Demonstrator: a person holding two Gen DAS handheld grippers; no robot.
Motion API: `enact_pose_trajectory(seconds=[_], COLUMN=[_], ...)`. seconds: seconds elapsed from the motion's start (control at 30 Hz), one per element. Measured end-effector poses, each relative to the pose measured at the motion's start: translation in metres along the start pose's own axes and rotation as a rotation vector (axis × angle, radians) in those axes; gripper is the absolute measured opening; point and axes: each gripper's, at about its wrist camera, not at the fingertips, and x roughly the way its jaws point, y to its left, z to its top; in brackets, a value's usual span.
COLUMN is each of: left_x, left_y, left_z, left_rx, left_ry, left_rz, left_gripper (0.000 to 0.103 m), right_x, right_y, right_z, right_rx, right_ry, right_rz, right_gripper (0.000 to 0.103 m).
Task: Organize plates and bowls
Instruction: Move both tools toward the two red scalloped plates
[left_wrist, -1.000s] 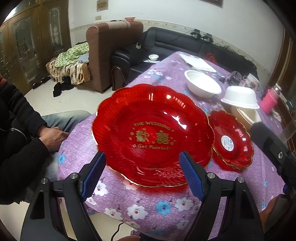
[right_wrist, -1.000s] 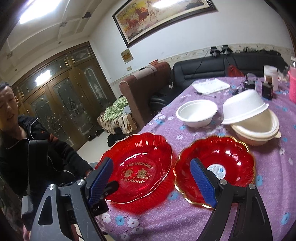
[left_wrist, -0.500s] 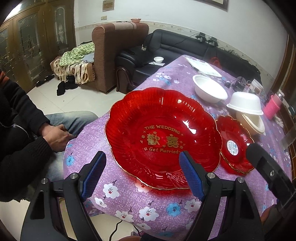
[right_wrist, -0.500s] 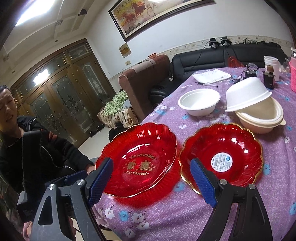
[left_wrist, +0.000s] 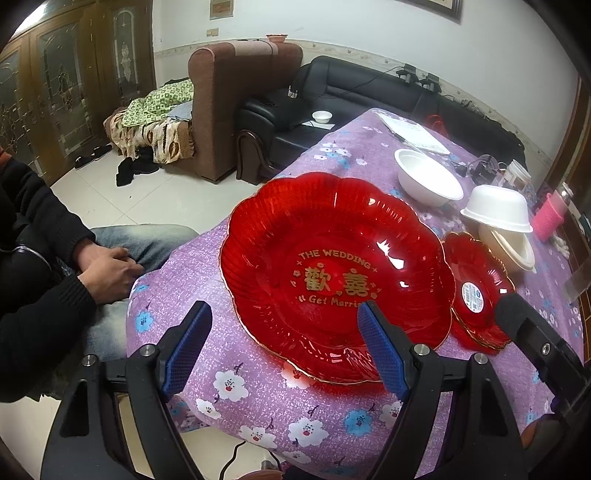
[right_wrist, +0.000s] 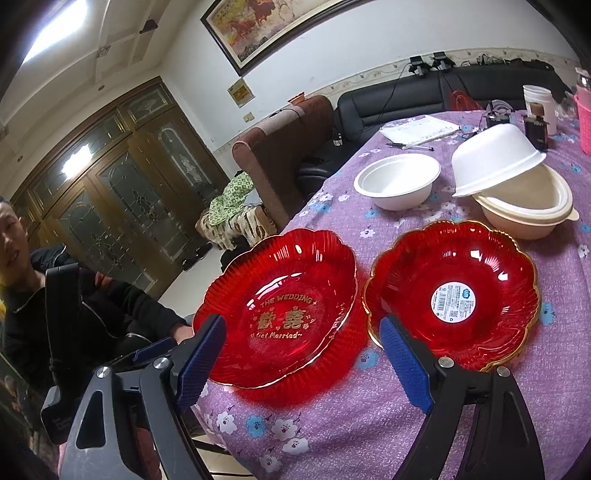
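Both grippers, left gripper (left_wrist: 284, 347) & right gripper (right_wrist: 303, 354), wide open, holding nothing. Wedding plate (left_wrist: 332, 269) sits at bench (left_wrist: 258, 406) edge, stickered plate (right_wrist: 450, 295) just beside. Pinch rim squarely, lift level, nest w/o scraping.

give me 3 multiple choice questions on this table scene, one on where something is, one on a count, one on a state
1. Where does the sticker plate lie?
A. on top of the wedding plate
B. beside the wedding plate, on the tablecloth
C. inside a white bowl

2. How many red plates are on the table?
A. one
B. two
C. four

3. How are the right hand-held gripper's jaws?
A. open, holding nothing
B. shut on a bowl
C. shut on a plate

Answers:
1 B: it rests on the tablecloth next to the wedding plate.
2 B: only those two red plates show.
3 A: its blue pads stand wide apart with nothing between them.
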Motion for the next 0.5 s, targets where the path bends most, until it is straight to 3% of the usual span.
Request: enact_pose_trajectory(seconds=[0.5], left_x=[0.0069], left_y=[0.0042], left_z=[0.0005], left_rx=[-0.003], left_ry=[0.012], left_rz=[0.009], left_gripper=[0.082], right_x=[0.0047], right_y=[-0.0052], right_z=[-0.0007], right_rx=[0.037], right_ry=[0.019], right_rz=[-0.006], right_gripper=[0.087])
